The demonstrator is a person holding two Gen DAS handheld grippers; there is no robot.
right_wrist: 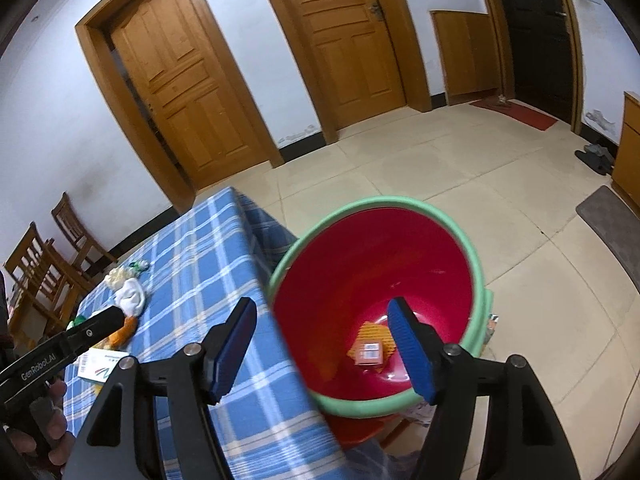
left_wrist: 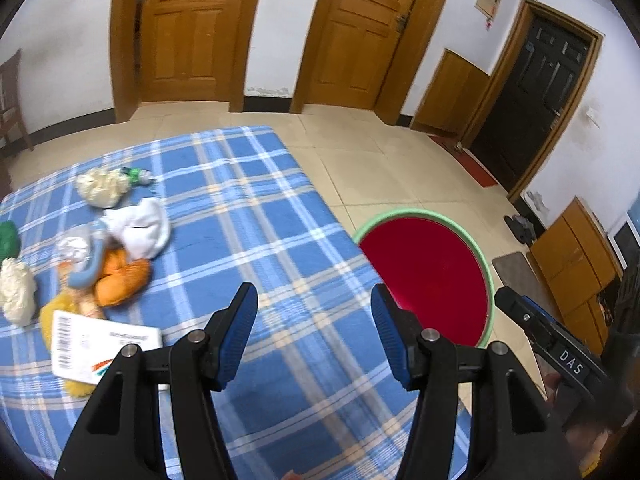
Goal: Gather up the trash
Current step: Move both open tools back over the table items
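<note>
Left gripper (left_wrist: pixel 314 334) sat about half open w/ nothing between its ribbed blue pads, over the table (left_wrist: pixel 256 216), which wore a blue plaid cloth, soft and slightly rumpled. Right gripper (right_wrist: pixel 324 350) was parted wider, also empty, its 3 o'clock pad over the mouth of the bin (right_wrist: pixel 478 272).

Trash pile (left_wrist: pixel 100 248) lay at 9 o'clock in the left view: crumpled white tissue (left_wrist: pixel 138 226), cream puffy wads (left_wrist: pixel 100 188), an orange peel-like piece (left_wrist: pixel 122 280), clear crinkled plastic (left_wrist: pixel 74 246), a flat white card pkg w/ barcode (left_wrist: pixel 100 346), something green (left_wrist: pixel 8 240) cut off at the frame edge. Small green item (left_wrist: pixel 138 175) at the pile's far end too blurred to name.

Bin was round, smooth glossy red plastic inside w/ a mint-green rolled rim, standing on the tiled floor (right_wrist: pixel 440 168) just beside the table's edge. Only the right view looked down inside: a small orange box (right_wrist: pixel 370 354) on a flat orange sheet at the bottom. Left view showed just the rim and upper wall (left_wrist: pixel 424 264), base hidden behind the gripper.

Right view also caught wooden chairs (right_wrist: pixel 48 256) at 9 o'clock; the left view showed only a sliver of one.
</note>
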